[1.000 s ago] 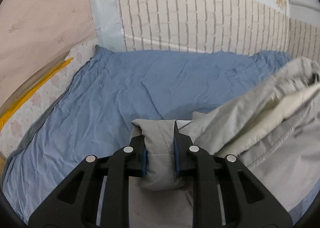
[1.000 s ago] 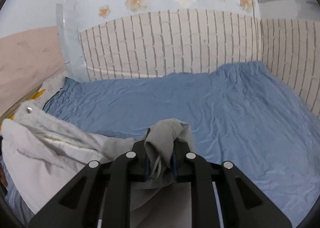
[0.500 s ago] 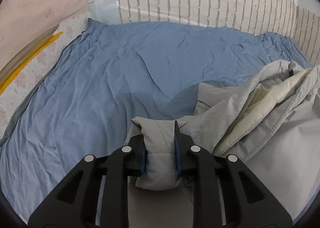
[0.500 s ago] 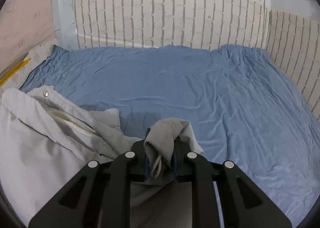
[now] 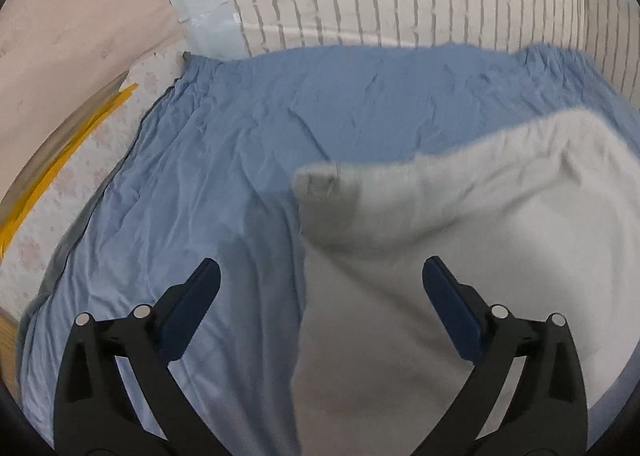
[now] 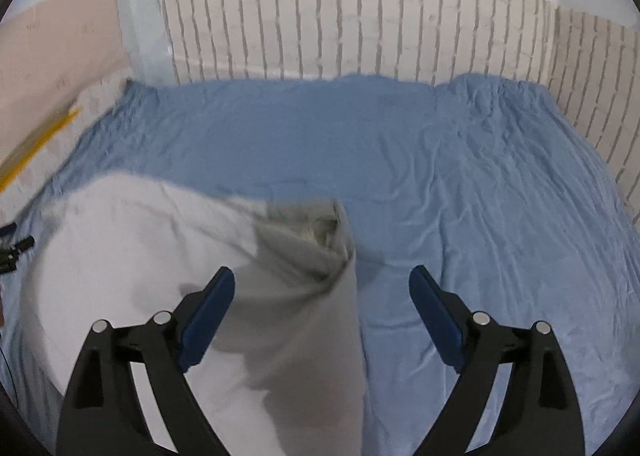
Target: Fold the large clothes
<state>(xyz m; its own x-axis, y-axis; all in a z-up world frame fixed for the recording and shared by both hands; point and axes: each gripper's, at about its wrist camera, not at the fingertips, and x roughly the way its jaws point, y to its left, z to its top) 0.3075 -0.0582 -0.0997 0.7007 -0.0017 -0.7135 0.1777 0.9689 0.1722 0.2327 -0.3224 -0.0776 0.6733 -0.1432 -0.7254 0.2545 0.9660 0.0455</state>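
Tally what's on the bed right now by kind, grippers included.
Grey padded jacket: 1
Blue wrinkled bed sheet: 1
Black grippers with blue pads: 2, left gripper and right gripper, both with jaws opening, pads off the cloth
Total: 4

Right gripper (image 6: 322,282) opening wide, pads clear of blurred grey garment (image 6: 168,256), lying left-of-centre on blue sheet (image 6: 500,216).
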